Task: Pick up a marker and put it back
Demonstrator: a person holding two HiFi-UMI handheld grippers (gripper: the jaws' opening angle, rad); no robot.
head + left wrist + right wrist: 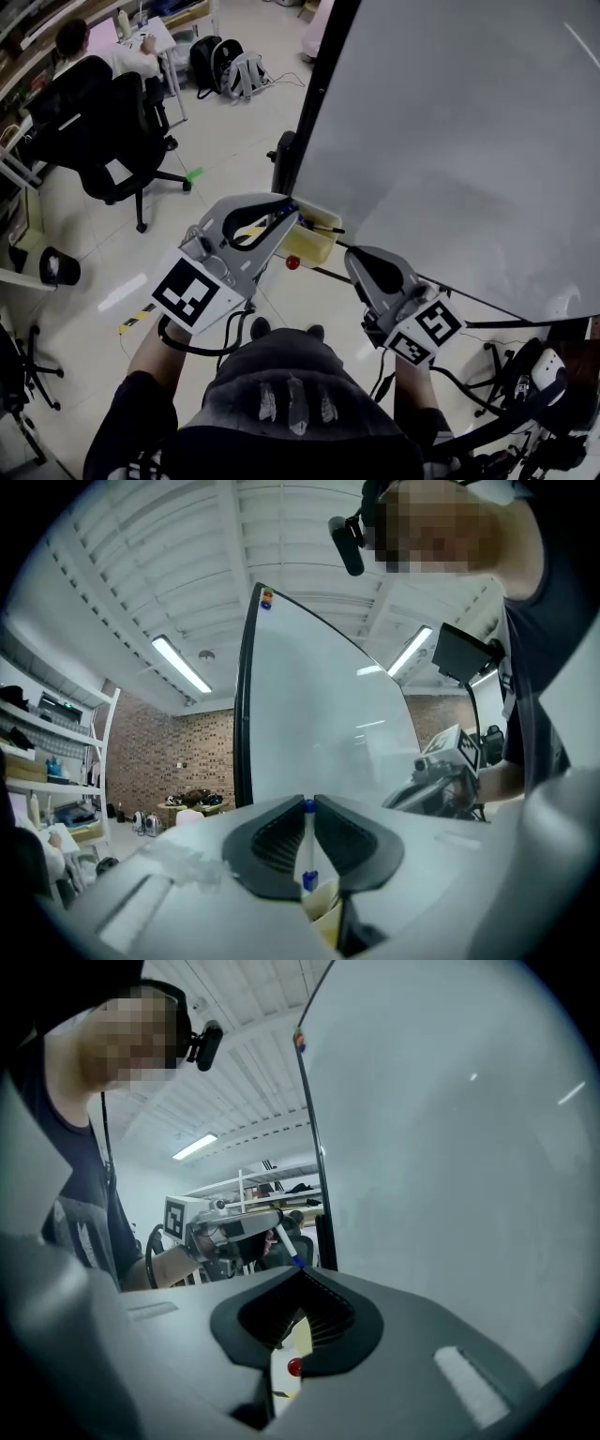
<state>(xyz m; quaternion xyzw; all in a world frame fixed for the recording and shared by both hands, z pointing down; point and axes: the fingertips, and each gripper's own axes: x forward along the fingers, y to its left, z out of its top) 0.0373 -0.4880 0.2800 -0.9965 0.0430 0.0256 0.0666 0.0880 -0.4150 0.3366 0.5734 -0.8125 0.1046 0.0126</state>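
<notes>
My left gripper point(284, 212) is shut on a white marker with blue ends point(307, 841), which stands upright between its jaws. It hovers just over the yellow tray point(317, 247) fixed at the lower left corner of the whiteboard point(450, 141). More pens lie in the tray. A small red ball point(292, 262) sits below the tray. To the right, my right gripper point(359, 259) is shut and holds nothing. The right gripper view shows the left gripper point(230, 1232) with the marker point(284, 1241) slanting down from it, and the tray point(298, 1340) beyond its own jaws.
The whiteboard's black frame point(319, 94) runs up beside the tray. A person point(94, 52) sits at a desk at the back left, with a black office chair point(112, 131) behind. Backpacks point(230, 66) lie on the floor. Another chair's base point(28, 375) shows at the left.
</notes>
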